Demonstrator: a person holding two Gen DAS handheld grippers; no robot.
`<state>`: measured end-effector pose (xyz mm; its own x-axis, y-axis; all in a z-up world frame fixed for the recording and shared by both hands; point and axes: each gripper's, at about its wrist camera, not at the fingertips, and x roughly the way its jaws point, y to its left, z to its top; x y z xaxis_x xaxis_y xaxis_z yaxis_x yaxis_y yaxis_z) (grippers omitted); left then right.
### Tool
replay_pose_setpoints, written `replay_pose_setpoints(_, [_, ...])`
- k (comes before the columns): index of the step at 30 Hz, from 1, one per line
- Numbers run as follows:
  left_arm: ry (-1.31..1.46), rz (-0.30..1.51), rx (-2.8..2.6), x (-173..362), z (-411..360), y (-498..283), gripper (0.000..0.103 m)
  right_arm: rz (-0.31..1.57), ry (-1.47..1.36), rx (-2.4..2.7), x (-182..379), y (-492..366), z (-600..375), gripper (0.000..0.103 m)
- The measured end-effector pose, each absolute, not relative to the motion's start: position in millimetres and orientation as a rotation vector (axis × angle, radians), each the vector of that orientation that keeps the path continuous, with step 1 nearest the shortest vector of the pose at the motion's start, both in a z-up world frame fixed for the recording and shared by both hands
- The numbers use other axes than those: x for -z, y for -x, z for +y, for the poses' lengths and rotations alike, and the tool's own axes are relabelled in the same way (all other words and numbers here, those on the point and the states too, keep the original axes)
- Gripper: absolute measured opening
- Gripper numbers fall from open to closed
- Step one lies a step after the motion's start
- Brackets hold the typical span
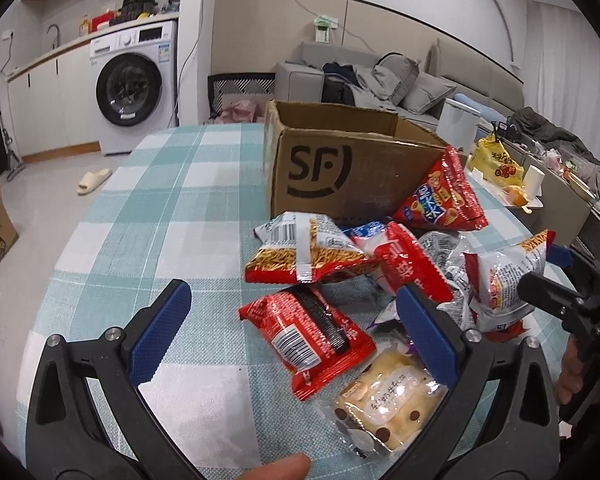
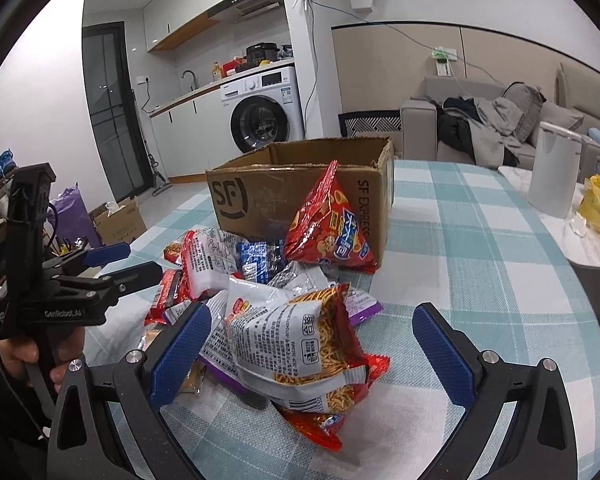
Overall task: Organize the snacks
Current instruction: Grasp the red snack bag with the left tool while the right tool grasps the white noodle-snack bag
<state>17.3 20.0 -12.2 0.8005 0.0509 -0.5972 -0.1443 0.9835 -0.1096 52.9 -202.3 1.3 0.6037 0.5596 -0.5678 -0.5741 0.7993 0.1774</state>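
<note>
Left wrist view, red snack packet [image 1: 310, 334] lying diagonally

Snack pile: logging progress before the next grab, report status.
Left gripper open, right gripper open, both empty. Snack packets heaped on table, none visible in cardboard box. Red triangular bag leans against box.

Snack packets [image 2: 284, 320] heaped before the box [image 2: 300, 184] (on the table [image 2: 480, 280]).

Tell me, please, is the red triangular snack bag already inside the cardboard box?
No, the red triangular snack bag leans against the outside of the cardboard box, resting on the table.
</note>
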Motion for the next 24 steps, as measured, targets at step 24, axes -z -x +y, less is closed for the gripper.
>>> replay_pose_setpoints(24, [0.215, 0.856, -0.129, 60, 49, -73, 0.096, 0.766, 0.011, -0.69, 12, -64, -196, 0.097])
